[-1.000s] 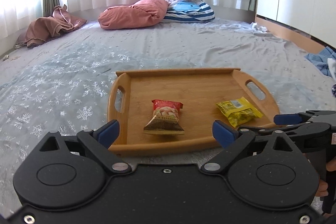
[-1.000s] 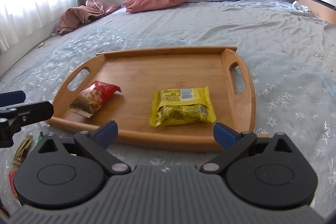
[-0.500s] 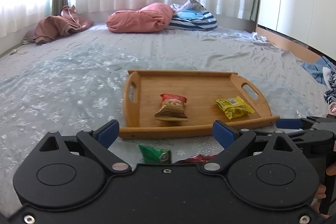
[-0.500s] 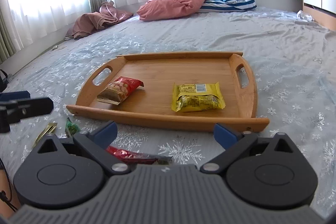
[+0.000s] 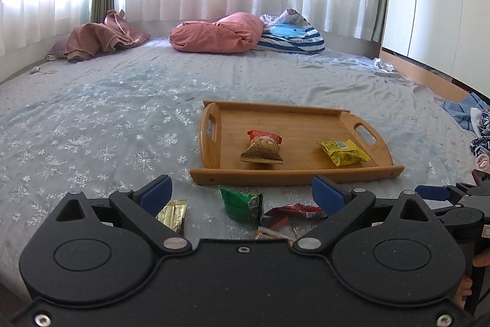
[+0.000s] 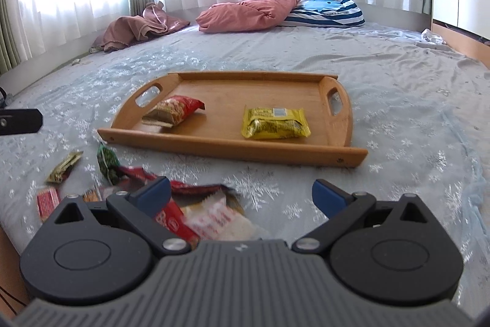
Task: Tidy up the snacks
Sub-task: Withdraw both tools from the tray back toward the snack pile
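A wooden tray (image 5: 306,173) (image 6: 232,147) lies on the bed and holds a red snack packet (image 5: 262,146) (image 6: 174,111) and a yellow packet (image 5: 343,153) (image 6: 275,123). Loose snacks lie on the sheet in front of the tray: a green packet (image 5: 243,204) (image 6: 107,163), a gold packet (image 5: 173,213) (image 6: 64,166), and red packets (image 5: 295,212) (image 6: 171,219). My left gripper (image 5: 242,193) is open and empty, just short of the loose pile. My right gripper (image 6: 240,195) is open and empty, above a white and red packet (image 6: 214,219).
The bed has a pale blue snowflake sheet (image 5: 92,137). A pink pillow (image 5: 217,32), a striped blue cushion (image 5: 291,34) and a brown blanket (image 5: 101,39) lie at the far end by the curtains. Blue clothes (image 5: 465,112) lie at the right edge.
Both grippers have pulled back from the tray and risen. The loose snacks in front of the tray have come into view. Both stay open.
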Demonstrator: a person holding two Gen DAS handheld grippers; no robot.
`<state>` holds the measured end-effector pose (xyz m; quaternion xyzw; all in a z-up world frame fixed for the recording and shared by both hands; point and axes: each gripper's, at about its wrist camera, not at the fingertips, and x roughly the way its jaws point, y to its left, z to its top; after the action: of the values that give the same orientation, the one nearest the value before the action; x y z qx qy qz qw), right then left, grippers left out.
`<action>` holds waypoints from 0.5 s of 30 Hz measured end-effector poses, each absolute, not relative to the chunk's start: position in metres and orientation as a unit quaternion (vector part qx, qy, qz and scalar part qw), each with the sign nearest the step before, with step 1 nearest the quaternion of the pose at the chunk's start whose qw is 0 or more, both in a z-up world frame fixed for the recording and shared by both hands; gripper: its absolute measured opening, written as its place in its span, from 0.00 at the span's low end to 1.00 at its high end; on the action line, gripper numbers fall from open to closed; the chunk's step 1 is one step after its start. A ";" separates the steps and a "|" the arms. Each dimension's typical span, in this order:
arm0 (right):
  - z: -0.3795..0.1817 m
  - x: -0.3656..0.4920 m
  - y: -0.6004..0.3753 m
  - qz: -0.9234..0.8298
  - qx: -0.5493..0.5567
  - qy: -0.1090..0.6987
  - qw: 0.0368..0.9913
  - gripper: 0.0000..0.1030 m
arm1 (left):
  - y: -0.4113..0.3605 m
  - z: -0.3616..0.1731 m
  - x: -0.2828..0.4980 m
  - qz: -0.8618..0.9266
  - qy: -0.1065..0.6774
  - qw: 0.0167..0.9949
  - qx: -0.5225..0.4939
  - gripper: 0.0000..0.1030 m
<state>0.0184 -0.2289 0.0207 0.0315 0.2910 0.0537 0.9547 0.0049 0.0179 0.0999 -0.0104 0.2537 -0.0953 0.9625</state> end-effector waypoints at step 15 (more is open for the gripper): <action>-0.007 0.004 -0.215 0.048 0.009 0.309 0.950 1.00 | 0.033 0.048 -0.002 -0.047 0.275 0.960 -0.010 0.98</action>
<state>0.0037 -0.2153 -0.0068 0.0087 0.3092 0.0481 0.9497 -0.0018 0.0328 0.0482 -0.0096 0.2755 -0.0473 0.9601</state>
